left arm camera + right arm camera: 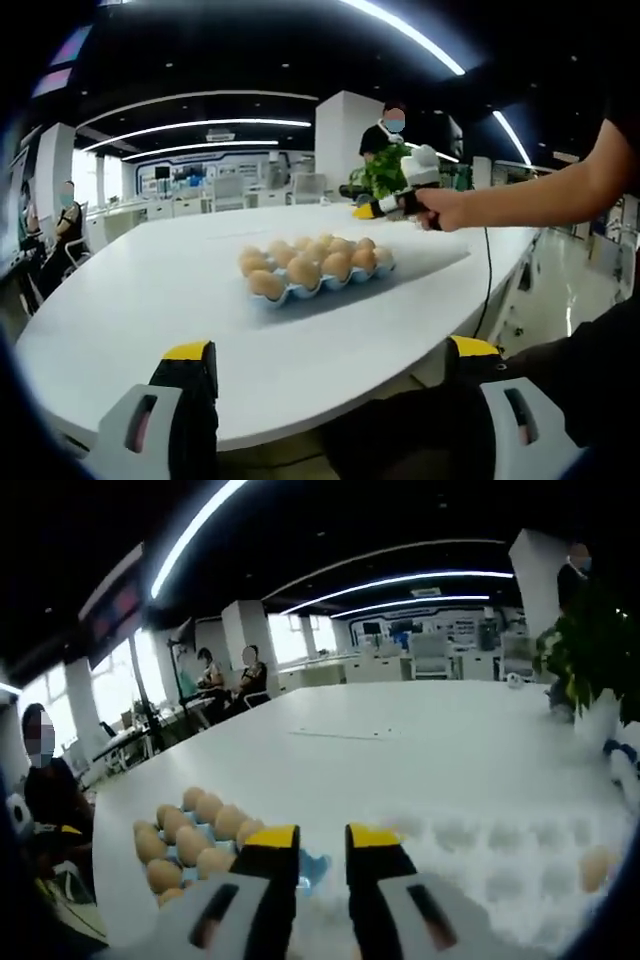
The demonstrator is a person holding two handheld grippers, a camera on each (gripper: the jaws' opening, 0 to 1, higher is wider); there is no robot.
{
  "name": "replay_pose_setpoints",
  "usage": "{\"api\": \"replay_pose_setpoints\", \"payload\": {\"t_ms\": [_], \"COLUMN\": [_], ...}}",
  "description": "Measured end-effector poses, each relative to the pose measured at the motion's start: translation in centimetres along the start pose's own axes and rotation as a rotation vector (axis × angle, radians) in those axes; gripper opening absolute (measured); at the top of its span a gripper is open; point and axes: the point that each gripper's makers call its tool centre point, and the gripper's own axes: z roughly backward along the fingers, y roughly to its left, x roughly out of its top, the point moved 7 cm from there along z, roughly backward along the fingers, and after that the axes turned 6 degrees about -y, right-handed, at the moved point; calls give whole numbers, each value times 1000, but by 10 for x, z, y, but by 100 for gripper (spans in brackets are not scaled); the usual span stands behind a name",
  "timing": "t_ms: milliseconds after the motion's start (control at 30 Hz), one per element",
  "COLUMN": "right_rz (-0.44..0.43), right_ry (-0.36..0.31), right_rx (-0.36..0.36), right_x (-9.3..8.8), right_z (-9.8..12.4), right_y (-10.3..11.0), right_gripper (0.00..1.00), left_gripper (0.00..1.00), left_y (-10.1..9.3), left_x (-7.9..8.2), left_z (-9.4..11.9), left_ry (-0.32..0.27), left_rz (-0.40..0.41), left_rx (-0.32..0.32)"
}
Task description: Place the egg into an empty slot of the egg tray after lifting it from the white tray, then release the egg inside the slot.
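Left gripper view looks across a large white table (150, 310) in an open office with strip lights overhead. Near the table's middle sits the blue egg tray (318, 285), most of its slots filled with brown eggs. Beyond it a person's hand (455, 208) holds the right gripper (365, 211) above the table's far side, well apart from the egg tray; whether anything sits between its fingers is too small to tell there. The left gripper (330, 362) stands at the table's near edge with its yellow-tipped fingers (187, 352) spread wide and nothing between them.

In the right gripper view, the white tray (500, 865) lies under and ahead of the fingers (271, 840), which stand nearly together with a narrow gap and grip nothing. One egg (598, 867) rests in a slot of the white tray off to the right, apart from the fingers. The blue egg tray (312, 866) lies just beside the white tray on the left.
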Motion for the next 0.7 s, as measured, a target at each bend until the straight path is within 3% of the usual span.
{"api": "replay_pose_setpoints", "payload": {"t_ms": [233, 433, 467, 600, 700], "right_rz": [-1, -5, -12, -8, -11], "right_ry": [-16, 0, -22, -1, 6], "right_rx": [-95, -227, -237, -308, -322], "right_x": [-6, -12, -10, -14, -15], "right_z": [47, 88, 93, 105, 105], "right_y": [-53, -102, -109, -132, -143], "right_gripper": [18, 19, 19, 19, 19], "left_gripper": [97, 98, 98, 98, 98], "left_y": [0, 1, 2, 10, 16], "left_x": [0, 3, 3, 6, 7], "left_z": [-8, -19, -21, -22, -22], "left_ry": [10, 13, 19, 19, 18], "left_rz": [-8, -21, -29, -35, -37], "left_rx": [1, -17, -18, -4, 9]}}
